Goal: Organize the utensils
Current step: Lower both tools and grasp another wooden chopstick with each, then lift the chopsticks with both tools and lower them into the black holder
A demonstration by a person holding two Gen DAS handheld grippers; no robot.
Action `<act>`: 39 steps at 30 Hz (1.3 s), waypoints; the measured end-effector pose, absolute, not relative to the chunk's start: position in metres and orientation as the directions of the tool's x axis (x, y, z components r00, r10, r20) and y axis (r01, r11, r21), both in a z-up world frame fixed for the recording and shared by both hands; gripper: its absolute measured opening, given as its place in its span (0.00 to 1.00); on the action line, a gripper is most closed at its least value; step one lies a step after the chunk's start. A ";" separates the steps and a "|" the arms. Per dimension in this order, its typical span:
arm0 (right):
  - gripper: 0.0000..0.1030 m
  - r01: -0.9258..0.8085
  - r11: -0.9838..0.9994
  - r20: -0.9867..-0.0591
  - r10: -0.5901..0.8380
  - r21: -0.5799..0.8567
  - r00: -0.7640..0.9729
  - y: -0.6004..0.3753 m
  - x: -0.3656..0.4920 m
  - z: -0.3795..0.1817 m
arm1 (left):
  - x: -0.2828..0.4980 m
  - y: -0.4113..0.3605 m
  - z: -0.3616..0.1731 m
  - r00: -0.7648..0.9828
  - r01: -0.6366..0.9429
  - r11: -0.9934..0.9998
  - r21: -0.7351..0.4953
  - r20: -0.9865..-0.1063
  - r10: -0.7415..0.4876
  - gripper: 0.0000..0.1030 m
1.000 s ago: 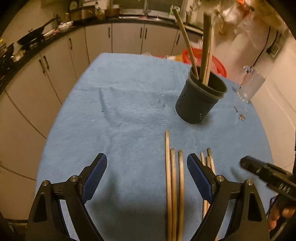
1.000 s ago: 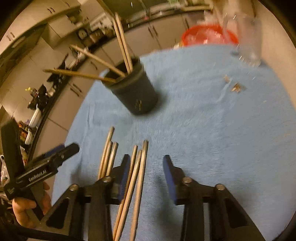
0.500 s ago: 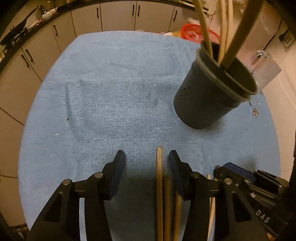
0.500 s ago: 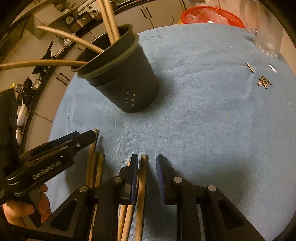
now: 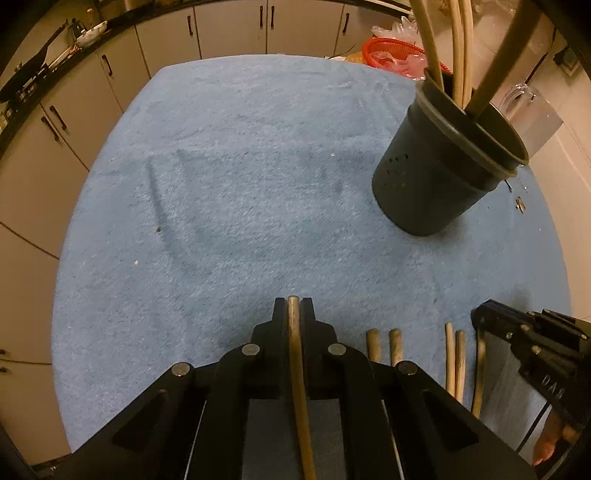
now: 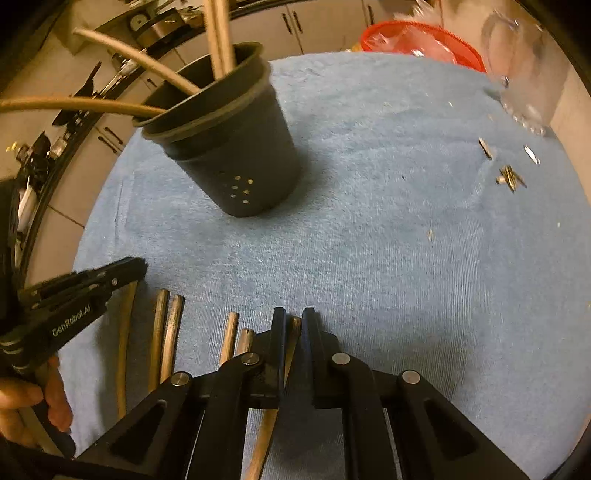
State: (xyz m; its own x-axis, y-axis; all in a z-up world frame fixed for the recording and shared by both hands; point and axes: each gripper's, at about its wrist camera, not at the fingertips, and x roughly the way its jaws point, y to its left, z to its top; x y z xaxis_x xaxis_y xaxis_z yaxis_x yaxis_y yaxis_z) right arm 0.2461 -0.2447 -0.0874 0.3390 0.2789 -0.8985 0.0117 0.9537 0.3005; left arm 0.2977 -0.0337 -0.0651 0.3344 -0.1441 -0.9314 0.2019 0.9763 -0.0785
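A dark utensil holder point(image 5: 443, 173) stands on the blue cloth with several chopsticks in it; it also shows in the right wrist view point(image 6: 236, 151). My left gripper point(image 5: 293, 304) is shut on one wooden chopstick point(image 5: 295, 354) that lies on the cloth. My right gripper point(image 6: 293, 317) is shut on another chopstick point(image 6: 291, 334). Loose chopsticks point(image 5: 384, 345) lie side by side between the two grippers, also in the right wrist view point(image 6: 166, 332). The right gripper's body shows in the left wrist view point(image 5: 532, 350), and the left gripper's body in the right wrist view point(image 6: 74, 295).
A blue cloth point(image 5: 240, 184) covers the table. A clear glass jug point(image 6: 524, 70) and a red basket point(image 6: 417, 37) stand at the far edge. Small metal bits point(image 6: 509, 177) lie at the right. Kitchen cabinets point(image 5: 229, 26) run behind.
Both grippers have moved down and forward over the row of chopsticks and closed, each on one chopstick. The holder has not moved.
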 end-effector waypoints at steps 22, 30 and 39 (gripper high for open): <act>0.07 -0.093 0.947 -0.787 0.309 0.308 0.534 -0.244 0.212 -0.019 | 0.255 -0.020 0.001 0.538 0.198 0.966 -0.167 -0.805 -0.250 0.06; 0.07 -0.186 0.945 -0.647 0.321 0.270 0.692 -0.241 0.173 0.053 | 0.212 -0.010 0.065 0.687 0.240 0.952 -0.189 -0.660 -0.304 0.06; 0.07 -0.220 0.946 -0.544 0.317 0.237 0.777 -0.246 0.147 0.104 | 0.182 -0.017 0.120 0.780 0.279 0.947 -0.162 -0.537 -0.321 0.06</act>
State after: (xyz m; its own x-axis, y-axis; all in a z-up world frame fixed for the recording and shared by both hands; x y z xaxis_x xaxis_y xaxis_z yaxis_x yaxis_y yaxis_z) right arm 0.1465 -0.2461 0.1043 0.7772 0.3168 -0.5437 -0.2198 0.9463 0.2371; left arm 0.1820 -0.0171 0.1204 0.7801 -0.3214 -0.5367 0.2786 0.9467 -0.1619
